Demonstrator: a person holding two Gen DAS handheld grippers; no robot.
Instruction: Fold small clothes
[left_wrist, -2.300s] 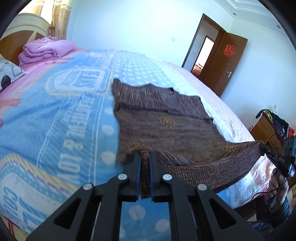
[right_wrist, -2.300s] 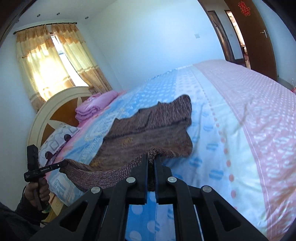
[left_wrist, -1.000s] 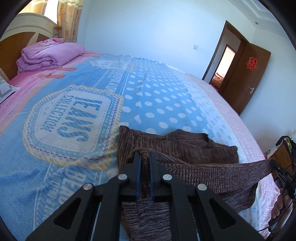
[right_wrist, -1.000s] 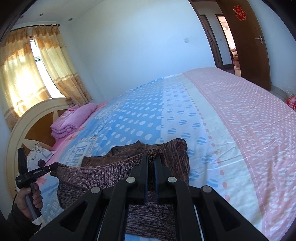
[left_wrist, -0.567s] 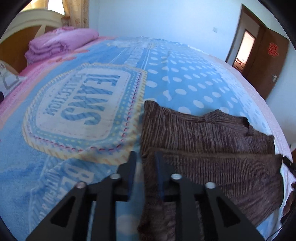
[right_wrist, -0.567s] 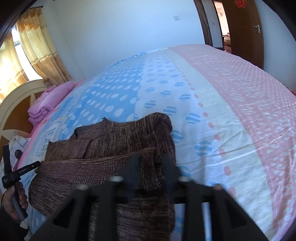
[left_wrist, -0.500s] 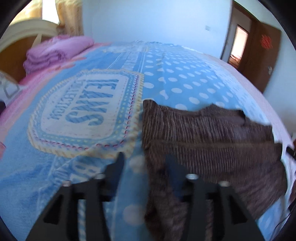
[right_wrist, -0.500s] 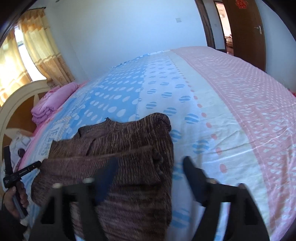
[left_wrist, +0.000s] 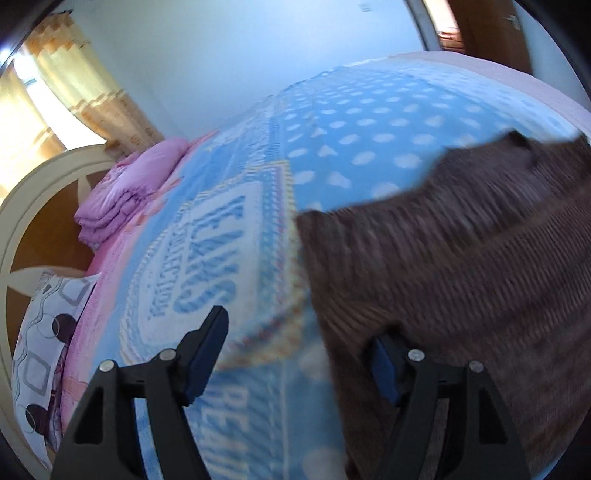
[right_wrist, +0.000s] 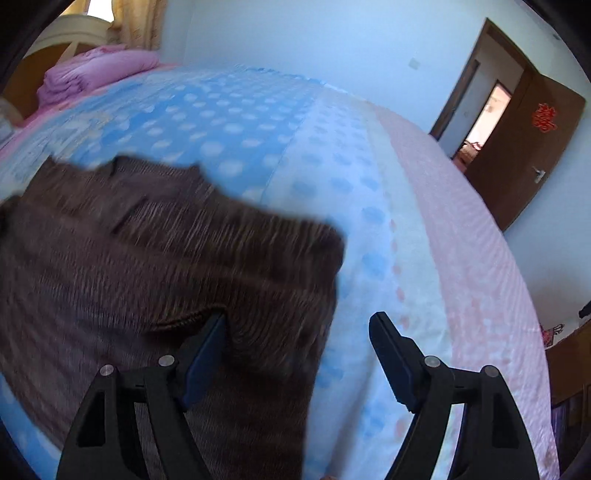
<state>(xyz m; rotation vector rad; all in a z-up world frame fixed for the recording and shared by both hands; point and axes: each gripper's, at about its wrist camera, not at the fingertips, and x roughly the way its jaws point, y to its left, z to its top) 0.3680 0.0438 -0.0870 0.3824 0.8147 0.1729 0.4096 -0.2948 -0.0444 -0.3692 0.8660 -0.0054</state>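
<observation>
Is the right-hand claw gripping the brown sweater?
No, the right gripper is wide open, and the brown sweater lies loose on the bed.

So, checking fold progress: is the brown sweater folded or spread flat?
Folded: the brown sweater lies doubled on the bed, one layer's edge crossing another.

Your left wrist camera sits low and close over the bed (left_wrist: 332, 122), looking along its spread left tongs (left_wrist: 299, 334) toward the far headboard (left_wrist: 22, 206) and curtained window (left_wrist: 55, 96) on the left. Your right wrist camera is equally low and near, looking past the parted right tongs (right_wrist: 297, 325) across the bed (right_wrist: 424, 206) toward the open door (right_wrist: 517, 129) at far right. Both views share the brown knitted garment (left_wrist: 461, 258), which fills the right of the left view and the left of the right view (right_wrist: 147, 258), and both catch the folded pink blanket (left_wrist: 129, 192) (right_wrist: 96, 70) at the head of the bed. Both pictures are motion-blurred.
</observation>
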